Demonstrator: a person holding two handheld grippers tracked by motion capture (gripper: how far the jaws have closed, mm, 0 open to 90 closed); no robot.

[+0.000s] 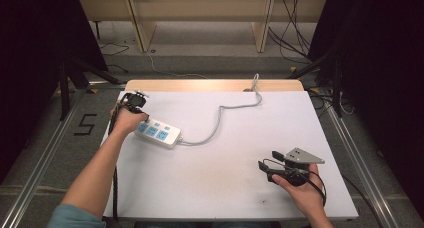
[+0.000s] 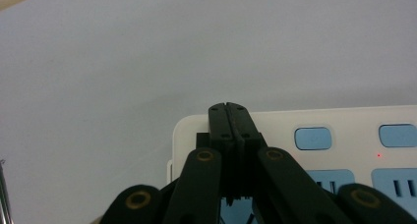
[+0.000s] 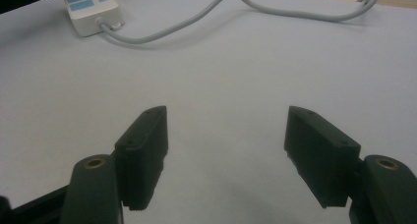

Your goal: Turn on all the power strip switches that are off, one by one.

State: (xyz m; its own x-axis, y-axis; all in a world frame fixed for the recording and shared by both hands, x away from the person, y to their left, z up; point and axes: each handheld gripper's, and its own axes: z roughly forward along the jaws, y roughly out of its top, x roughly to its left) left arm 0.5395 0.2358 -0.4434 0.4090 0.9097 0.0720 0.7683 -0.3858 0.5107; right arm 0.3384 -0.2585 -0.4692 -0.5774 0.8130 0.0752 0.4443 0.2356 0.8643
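While your left gripper [image 1: 142,114] pressed clenched jaws onto the power strip [image 1: 158,132] at nine o'clock on the worktop [image 1: 225,188], its grey cord [image 1: 218,119] snaked toward twelve; your right gripper [image 1: 268,161], jaws released, idled at four.

I count one power strip [image 1: 158,132] with one grey cable [image 1: 220,113], and I hold two grippers, left [image 2: 229,108] and right [image 3: 226,155].

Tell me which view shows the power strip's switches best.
The left gripper view: the blue switches on the power strip are close, beside the shut left tool. The high view shows them tiny; the right gripper view, distant at the top-left corner.
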